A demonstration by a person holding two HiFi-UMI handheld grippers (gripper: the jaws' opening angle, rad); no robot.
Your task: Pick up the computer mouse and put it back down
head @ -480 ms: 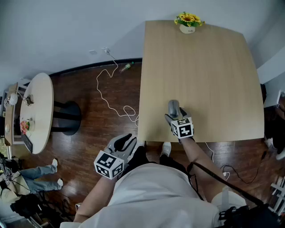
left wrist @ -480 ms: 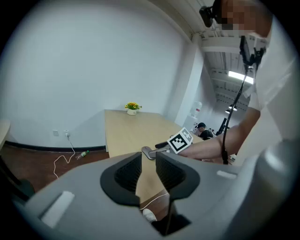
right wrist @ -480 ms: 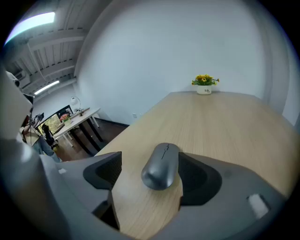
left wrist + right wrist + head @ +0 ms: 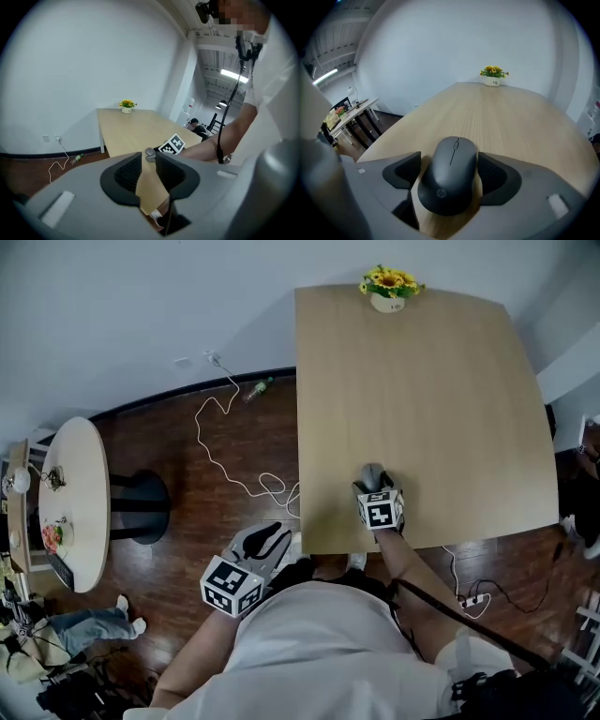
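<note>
Right tool (image 4: 449, 161) straddles the grey mouse (image 4: 447, 185) on the wooden table (image 4: 515, 122)

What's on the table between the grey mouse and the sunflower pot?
Nothing: bare wooden table between grey computer mouse and white sunflower pot, per head view.

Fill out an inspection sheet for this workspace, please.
Surface: table, light wood, mostly bare.
Job's things: mouse flat on the table, near the front edge.
Clutter: flower pot at the far edge.
Tools: right tool open, jaws either side of the mouse; left tool narrowly open, empty, held off the table.
Cables: white cable looped on the floor; power strip by the front right corner.
Surroundings: wood floor, white wall, round table, bottle by the wall.
</note>
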